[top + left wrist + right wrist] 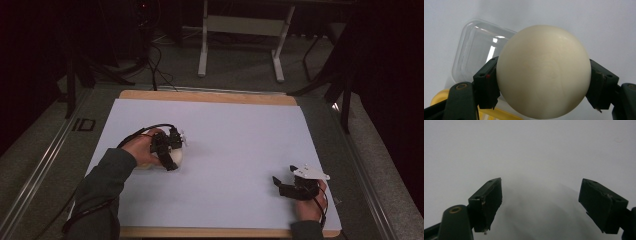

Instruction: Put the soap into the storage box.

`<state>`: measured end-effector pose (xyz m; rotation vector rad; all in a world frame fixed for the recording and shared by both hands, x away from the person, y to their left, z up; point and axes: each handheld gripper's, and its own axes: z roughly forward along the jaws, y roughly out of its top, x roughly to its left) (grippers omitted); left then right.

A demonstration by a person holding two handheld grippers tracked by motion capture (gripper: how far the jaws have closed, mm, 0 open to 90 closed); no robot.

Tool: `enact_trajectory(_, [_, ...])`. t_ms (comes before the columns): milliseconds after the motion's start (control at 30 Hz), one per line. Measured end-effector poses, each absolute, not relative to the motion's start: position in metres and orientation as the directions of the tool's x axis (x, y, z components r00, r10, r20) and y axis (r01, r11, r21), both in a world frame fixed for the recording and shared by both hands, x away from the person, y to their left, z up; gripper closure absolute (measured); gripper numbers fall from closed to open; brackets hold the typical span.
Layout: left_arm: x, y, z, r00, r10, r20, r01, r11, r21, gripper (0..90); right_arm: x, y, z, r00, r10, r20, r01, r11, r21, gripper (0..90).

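A smooth cream ball (544, 72) sits between the black jaws of my left gripper (544, 85), and both pads press on its sides. Behind the ball lies a clear plastic container (471, 52), and a yellow object (491, 113) peeks out at the lower left. In the high view my left gripper (170, 149) is at the middle left of the white sheet (235, 150), with a pale shape under the hand. My right gripper (540, 202) stands open over bare white sheet, nothing between its jaws. From above, my right gripper (278, 186) rests near the front right corner.
The white sheet covers a wooden board (200, 96) whose edge shows at the back and front. Beyond the table stand the legs of a white frame (202, 50), and cables (155, 65) run on the floor.
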<state>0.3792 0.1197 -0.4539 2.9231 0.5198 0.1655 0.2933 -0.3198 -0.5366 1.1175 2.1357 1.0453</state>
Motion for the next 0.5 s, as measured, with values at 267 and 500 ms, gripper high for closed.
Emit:
enact_trajectory(267, [0.3804,0.1226,-0.4532,0.930,0.358,0.083,0.338,-0.922,0.187,25.5,0.2930,-0.3198,-0.5366,-0.531,0.843,-0.081,0.451,0.362,0.816,18.9])
enact_trajectory(500, [0.3813,0.1250,-0.4501,0.927,0.366,0.085,0.344,-0.918,0.195,25.5,0.2927,-0.3199,-0.5365,-0.531,0.843,-0.080,0.450,0.361,0.817,18.9])
